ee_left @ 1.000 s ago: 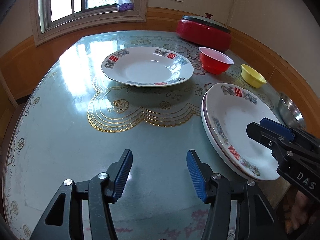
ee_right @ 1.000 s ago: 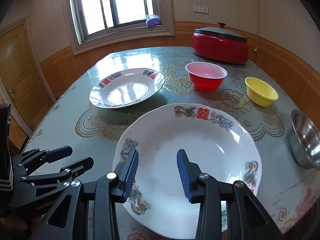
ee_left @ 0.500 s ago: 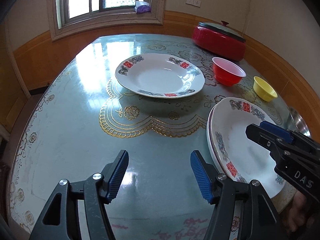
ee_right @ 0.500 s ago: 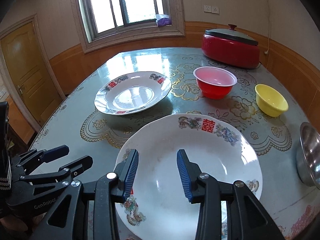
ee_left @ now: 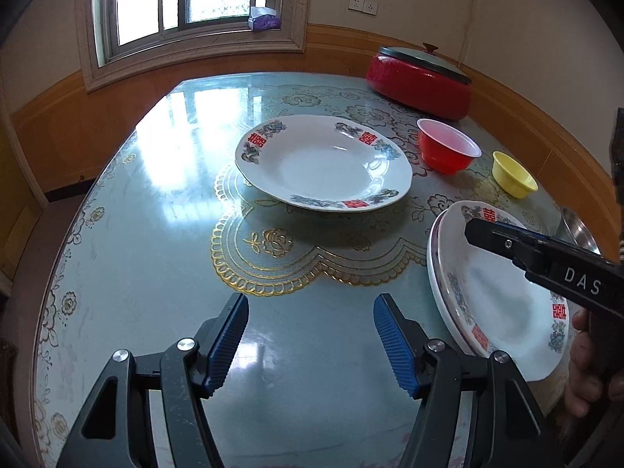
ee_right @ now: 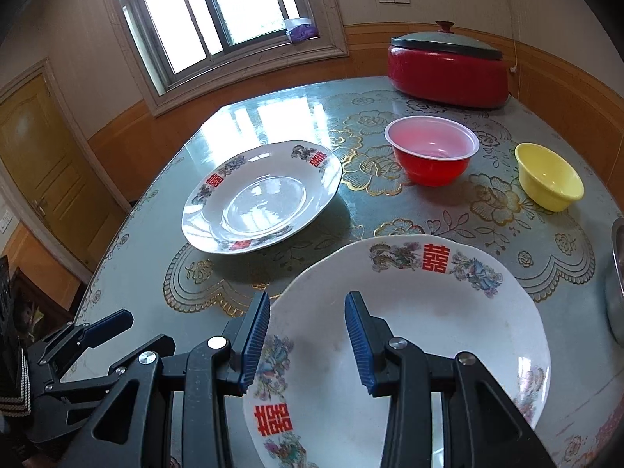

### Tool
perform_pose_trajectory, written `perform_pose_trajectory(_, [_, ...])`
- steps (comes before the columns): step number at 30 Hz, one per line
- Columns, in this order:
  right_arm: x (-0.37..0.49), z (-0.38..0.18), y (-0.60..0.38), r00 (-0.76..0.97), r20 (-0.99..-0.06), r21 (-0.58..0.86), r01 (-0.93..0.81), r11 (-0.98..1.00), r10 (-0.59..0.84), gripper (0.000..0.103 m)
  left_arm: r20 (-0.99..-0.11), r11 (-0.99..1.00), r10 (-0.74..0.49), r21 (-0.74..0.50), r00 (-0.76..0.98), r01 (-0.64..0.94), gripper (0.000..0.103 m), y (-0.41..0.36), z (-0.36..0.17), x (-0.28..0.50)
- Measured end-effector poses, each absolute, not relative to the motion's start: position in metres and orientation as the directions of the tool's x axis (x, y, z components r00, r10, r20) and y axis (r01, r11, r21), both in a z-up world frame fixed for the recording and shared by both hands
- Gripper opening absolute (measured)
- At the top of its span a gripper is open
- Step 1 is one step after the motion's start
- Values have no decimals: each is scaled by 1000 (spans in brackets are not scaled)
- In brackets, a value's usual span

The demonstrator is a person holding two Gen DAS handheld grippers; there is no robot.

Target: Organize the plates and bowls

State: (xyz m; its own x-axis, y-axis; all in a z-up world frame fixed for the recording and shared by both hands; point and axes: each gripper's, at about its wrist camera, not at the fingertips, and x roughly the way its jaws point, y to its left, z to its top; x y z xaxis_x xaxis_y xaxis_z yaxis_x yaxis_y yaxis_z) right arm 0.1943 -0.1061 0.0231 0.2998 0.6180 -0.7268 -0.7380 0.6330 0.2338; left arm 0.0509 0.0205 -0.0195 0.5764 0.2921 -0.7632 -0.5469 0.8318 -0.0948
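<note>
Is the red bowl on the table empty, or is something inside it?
Empty. The right wrist view looks into the red bowl and shows only its bare pinkish inside.

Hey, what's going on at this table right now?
A person holds two open grippers over a table set with dishes. The right gripper hovers over the near plate stack at the table's edge, gripping nothing. The left gripper hangs over bare table, facing the far plate. A red bowl, yellow bowl and metal bowl sit separately, not yet stacked.
</note>
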Motion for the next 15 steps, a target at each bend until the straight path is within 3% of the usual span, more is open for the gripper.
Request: perform_pose_trajectory(15, [215, 27, -62, 342, -762, 240, -639, 731, 549, 40, -765, 826, 196, -209, 613, -524, 67, 113, -31, 36])
